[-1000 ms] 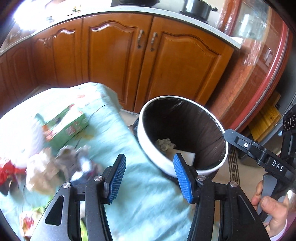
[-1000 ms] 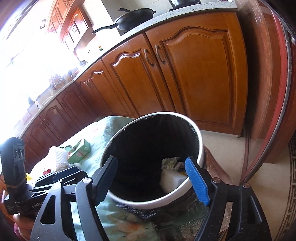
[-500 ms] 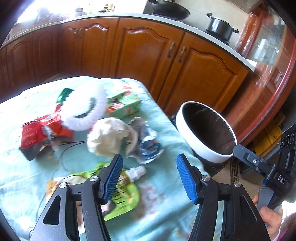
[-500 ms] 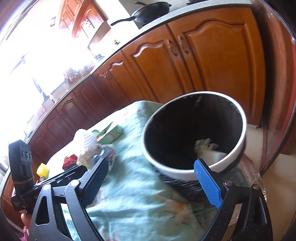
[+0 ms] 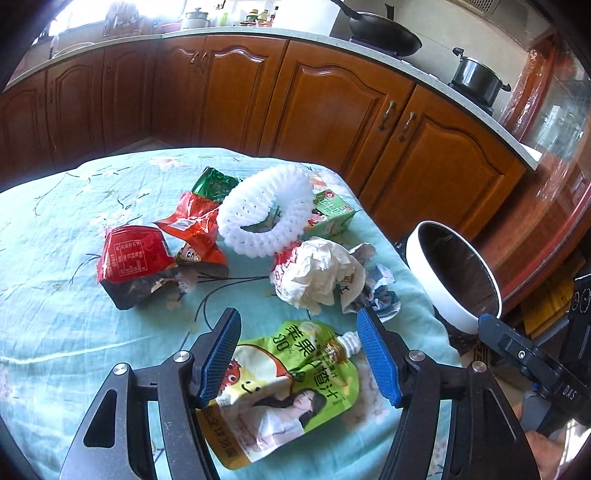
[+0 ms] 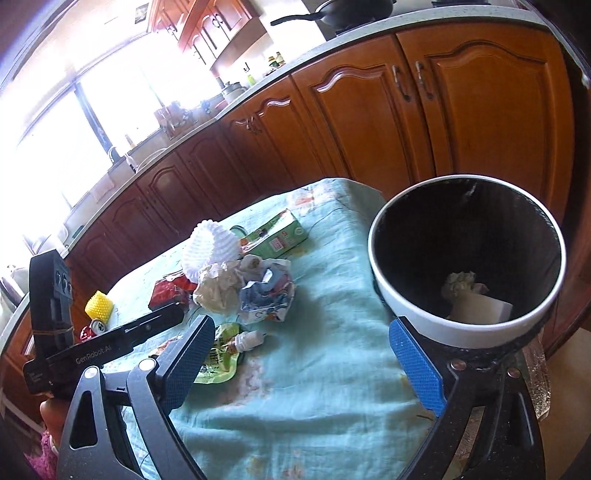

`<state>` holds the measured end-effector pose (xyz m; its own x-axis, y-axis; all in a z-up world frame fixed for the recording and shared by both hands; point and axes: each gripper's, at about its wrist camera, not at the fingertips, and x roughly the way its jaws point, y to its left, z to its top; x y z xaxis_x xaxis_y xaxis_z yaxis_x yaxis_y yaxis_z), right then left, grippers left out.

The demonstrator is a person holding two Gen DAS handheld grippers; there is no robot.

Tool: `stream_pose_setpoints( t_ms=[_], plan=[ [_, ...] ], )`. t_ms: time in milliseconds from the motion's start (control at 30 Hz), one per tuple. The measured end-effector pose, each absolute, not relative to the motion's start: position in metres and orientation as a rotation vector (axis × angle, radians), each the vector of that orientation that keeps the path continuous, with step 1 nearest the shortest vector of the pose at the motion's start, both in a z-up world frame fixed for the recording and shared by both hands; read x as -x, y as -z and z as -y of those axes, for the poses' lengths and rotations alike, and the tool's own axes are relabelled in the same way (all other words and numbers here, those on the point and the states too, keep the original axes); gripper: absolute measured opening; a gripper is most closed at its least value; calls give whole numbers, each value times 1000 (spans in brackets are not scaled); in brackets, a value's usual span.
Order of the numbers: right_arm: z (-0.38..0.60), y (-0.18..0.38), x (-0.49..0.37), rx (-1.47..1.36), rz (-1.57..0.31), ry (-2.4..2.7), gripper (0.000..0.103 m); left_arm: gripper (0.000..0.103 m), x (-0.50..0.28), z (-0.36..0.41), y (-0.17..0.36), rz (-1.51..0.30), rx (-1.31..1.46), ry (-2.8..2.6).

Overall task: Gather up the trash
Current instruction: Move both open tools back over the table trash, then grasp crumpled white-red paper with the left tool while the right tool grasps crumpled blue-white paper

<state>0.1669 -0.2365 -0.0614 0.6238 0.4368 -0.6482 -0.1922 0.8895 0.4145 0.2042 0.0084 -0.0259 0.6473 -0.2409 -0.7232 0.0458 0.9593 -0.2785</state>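
Trash lies on a table with a light blue cloth (image 5: 55, 314). A green juice pouch (image 5: 284, 391) lies just below my open left gripper (image 5: 299, 354). Beyond it lie a crumpled white paper ball (image 5: 314, 273), a crumpled blue-white wrapper (image 6: 266, 295), a white foam ring (image 5: 266, 210), a green carton (image 5: 328, 218) and red snack bags (image 5: 136, 254). A white-rimmed bin (image 6: 469, 273) with a black liner stands at the table's right edge and holds some paper. My right gripper (image 6: 310, 365) is open and empty over the cloth beside the bin.
Brown kitchen cabinets (image 5: 332, 103) run behind the table, with a pan (image 5: 384, 33) and a pot (image 5: 476, 77) on the counter. A yellow foam sleeve (image 6: 99, 303) lies at the table's far left in the right wrist view.
My left gripper has swung left from the bin to above the trash pile and the juice pouch. My right gripper has pulled back from over the bin toward the table.
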Motion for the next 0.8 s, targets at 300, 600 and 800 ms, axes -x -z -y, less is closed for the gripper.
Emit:
stream_pose_setpoints(
  t_ms=[300,600,800],
  plan=[
    [218,72,-188,-305,-870,-393,74,63,-226,-8,33,-861,226,166],
    [199,83,-217,-327,-911,-445,57,49,-252,0,43,-885,191,190],
    [187,106,-234,-336,-985,-475,32,17,-266,9,56,-917,173,236]
  ],
)
